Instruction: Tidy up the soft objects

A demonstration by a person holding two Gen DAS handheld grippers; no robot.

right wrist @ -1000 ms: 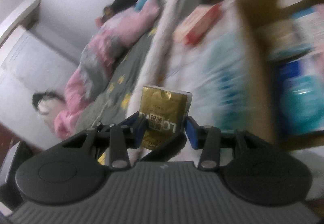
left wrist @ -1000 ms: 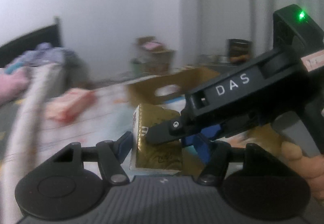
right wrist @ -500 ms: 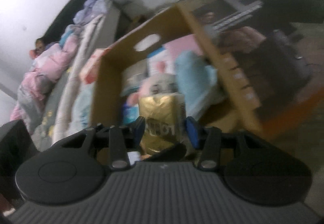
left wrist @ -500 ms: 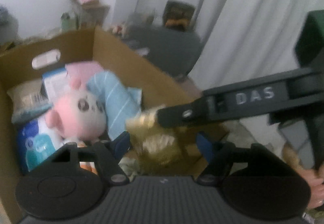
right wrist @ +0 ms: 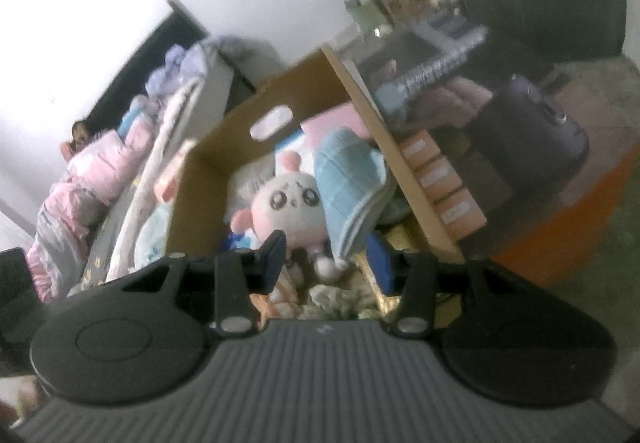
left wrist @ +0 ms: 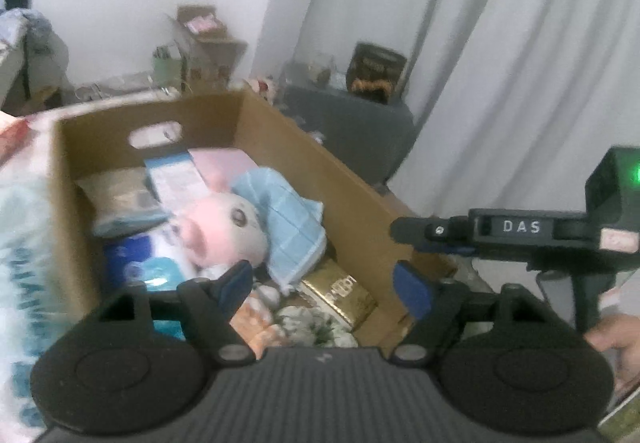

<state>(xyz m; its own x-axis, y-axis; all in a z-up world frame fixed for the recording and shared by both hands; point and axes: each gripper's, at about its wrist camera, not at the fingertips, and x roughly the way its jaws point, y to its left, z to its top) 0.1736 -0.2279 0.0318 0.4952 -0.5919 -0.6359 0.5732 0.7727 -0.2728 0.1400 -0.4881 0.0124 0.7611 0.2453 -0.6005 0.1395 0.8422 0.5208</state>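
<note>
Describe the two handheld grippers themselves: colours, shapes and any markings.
The left gripper is black: a ribbed grey deck, two round housings, angled linkages with silver pins, and fingers faced with blue pads. The right gripper matches it. Seen from the side, it carries white "DAS" lettering and a green light.

— What does the left wrist camera frame?
— A cardboard box point(left wrist: 360, 199) seen from above, packed with soft goods: a pink plush toy point(left wrist: 224, 227) lies against a folded blue cloth point(left wrist: 288, 227), with a gold packet point(left wrist: 340, 293) flat near the box's close corner.
— And the left gripper point(left wrist: 324, 283)?
— Its blue-padded jaws have just been opening and stand wide above the box, nothing between them; the gold packet lies below, free of the pads.
— Anything else in shot?
— The right gripper point(left wrist: 416, 239), marked "DAS", reaches in from the right edge over the box rim, a hand point(left wrist: 616, 343) on its grip. Grey curtains point(left wrist: 500, 63) hang behind.
</note>
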